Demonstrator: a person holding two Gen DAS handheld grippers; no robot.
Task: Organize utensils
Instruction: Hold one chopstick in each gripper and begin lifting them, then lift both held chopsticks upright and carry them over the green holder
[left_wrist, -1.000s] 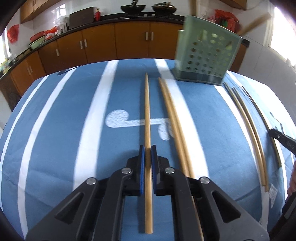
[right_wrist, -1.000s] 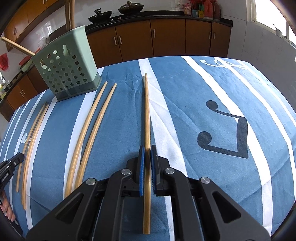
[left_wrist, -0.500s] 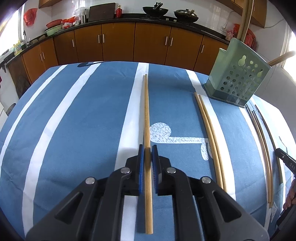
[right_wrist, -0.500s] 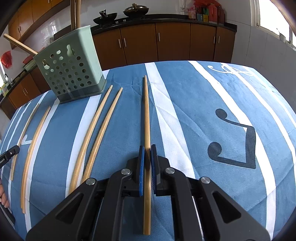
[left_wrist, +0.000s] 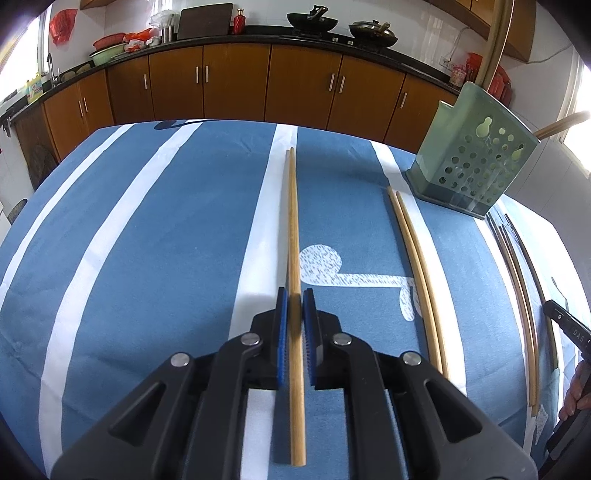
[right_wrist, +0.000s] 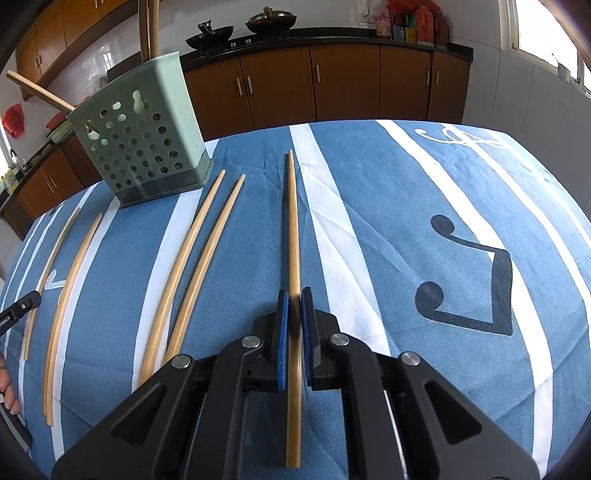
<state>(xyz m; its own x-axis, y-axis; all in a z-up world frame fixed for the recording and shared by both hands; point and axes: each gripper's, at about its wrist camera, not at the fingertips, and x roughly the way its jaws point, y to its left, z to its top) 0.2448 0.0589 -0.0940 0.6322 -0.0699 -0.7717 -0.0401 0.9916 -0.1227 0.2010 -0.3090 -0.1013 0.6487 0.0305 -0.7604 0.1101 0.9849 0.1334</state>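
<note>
Left wrist view: green perforated utensil holder (left_wrist: 476, 162) upright at far right on blue striped tablecloth (left_wrist: 166, 240), wooden handles projecting from top; loose chopstick pair (left_wrist: 417, 273) lying before it, further sticks (left_wrist: 521, 295) near right edge; brown cabinets (left_wrist: 236, 88) behind. Left gripper (left_wrist: 295, 306) nearly closed, blue pads flanking single chopstick (left_wrist: 293, 229), pointing straight ahead; contact not resolvable. Right wrist view: same holder (right_wrist: 144, 136) at far left, two chopsticks (right_wrist: 199, 258) alongside, two more (right_wrist: 66, 284) farther left. Right gripper (right_wrist: 293, 306) likewise nearly closed around another chopstick (right_wrist: 293, 229), narrow gaps showing at pads.
</note>
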